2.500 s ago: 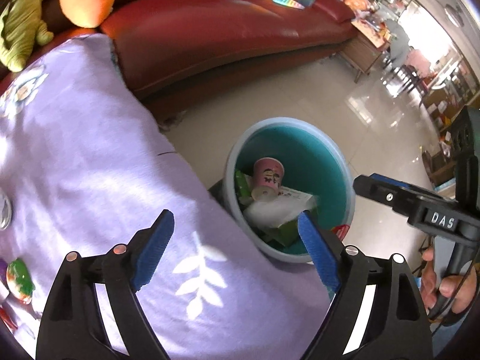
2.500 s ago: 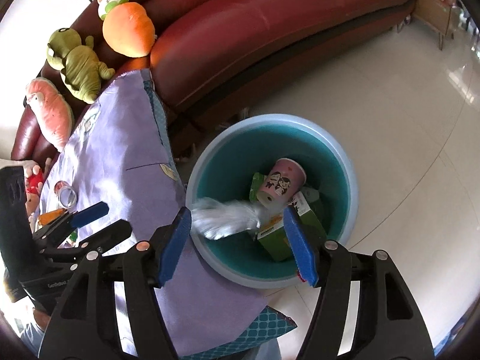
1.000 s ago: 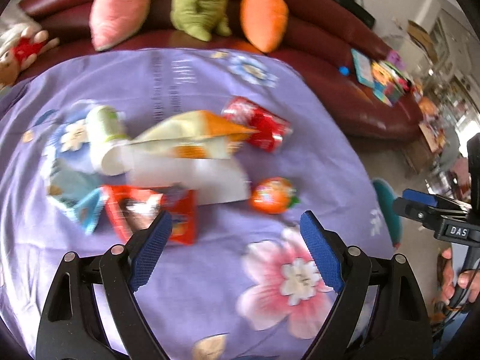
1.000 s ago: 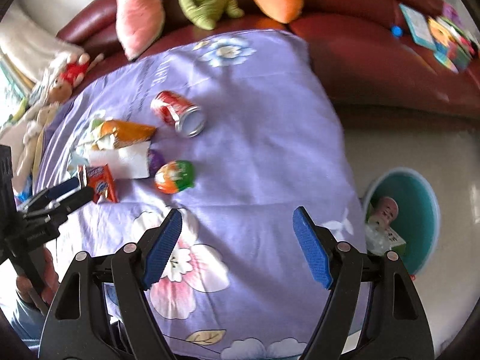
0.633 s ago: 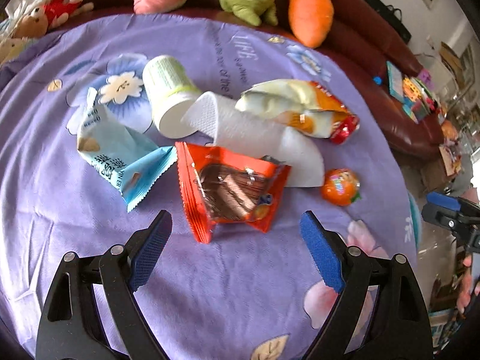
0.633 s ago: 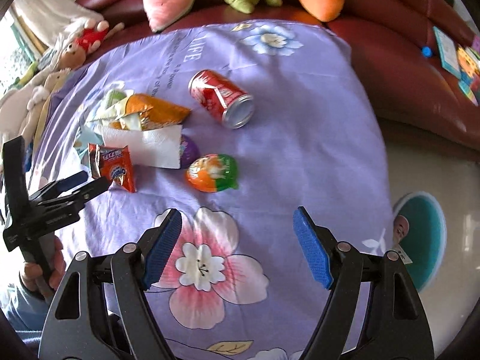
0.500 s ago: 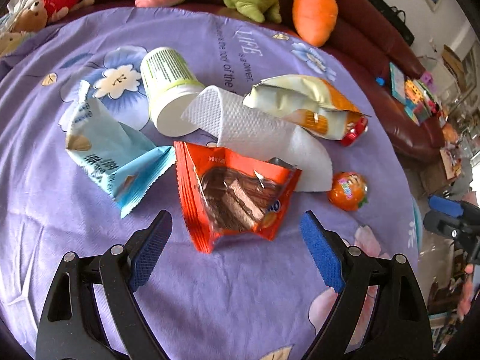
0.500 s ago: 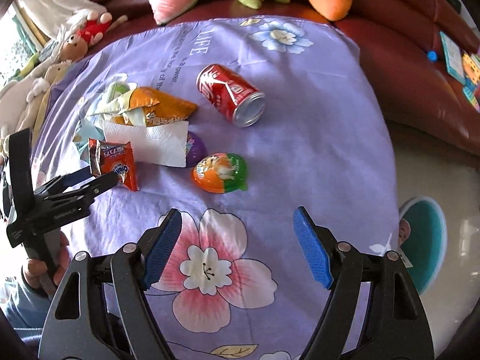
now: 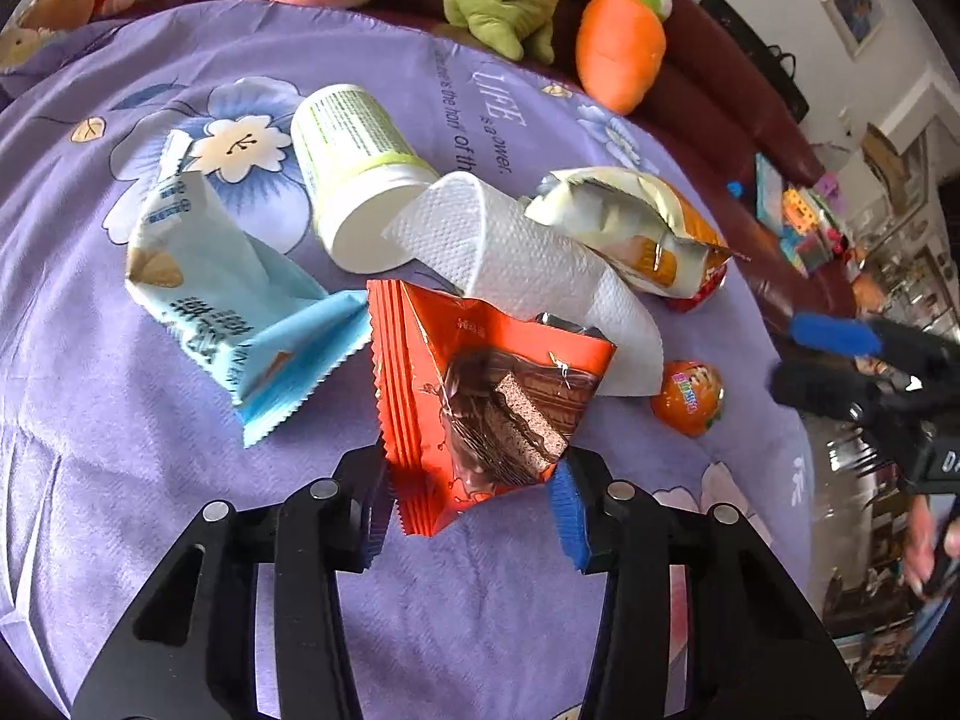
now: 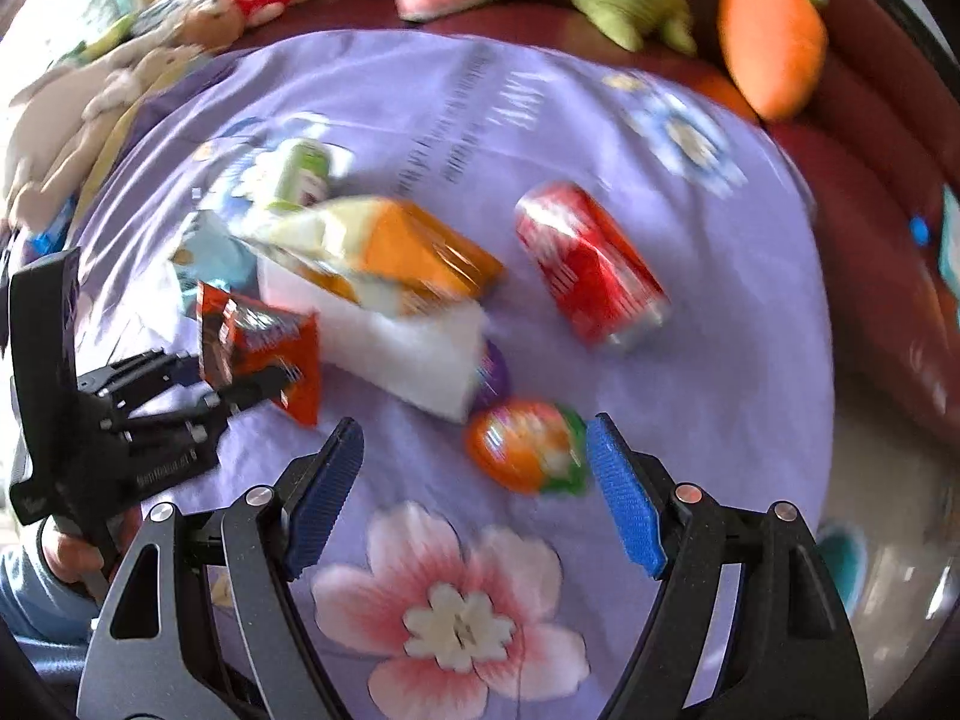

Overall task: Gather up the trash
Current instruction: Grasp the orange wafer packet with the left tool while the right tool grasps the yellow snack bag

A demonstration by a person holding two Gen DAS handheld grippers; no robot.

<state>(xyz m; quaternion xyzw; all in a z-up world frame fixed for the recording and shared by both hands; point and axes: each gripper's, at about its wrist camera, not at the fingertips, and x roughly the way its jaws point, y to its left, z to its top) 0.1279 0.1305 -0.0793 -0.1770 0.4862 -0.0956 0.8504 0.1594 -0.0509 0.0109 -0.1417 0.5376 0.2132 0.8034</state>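
An orange wafer wrapper [image 9: 480, 384] stands buckled on the purple cloth [image 9: 150, 480]. My left gripper [image 9: 471, 480] is closing on its near end, and both pads touch it; the right wrist view shows the same grip [image 10: 240, 378]. Beyond it lie a white napkin [image 9: 528, 258], an orange-and-cream chip bag [image 9: 636, 234], a white-and-green cup [image 9: 354, 162] and a light blue wrapper [image 9: 240, 312]. My right gripper [image 10: 474, 438] is open and empty, just short of an orange-and-green egg capsule [image 10: 528, 450]. A red can [image 10: 591, 276] lies on its side farther back.
Plush toys, among them an orange carrot [image 9: 621, 48], line the red sofa [image 10: 888, 192] behind the cloth. A purple ball [image 10: 495, 375] peeks from under the napkin. The teal bin [image 10: 843, 558] sits on the floor past the cloth's right edge.
My left gripper came down and narrowed onto the orange wrapper, which now stands up between the pads. My right gripper swung from the bin over the cloth toward the egg capsule.
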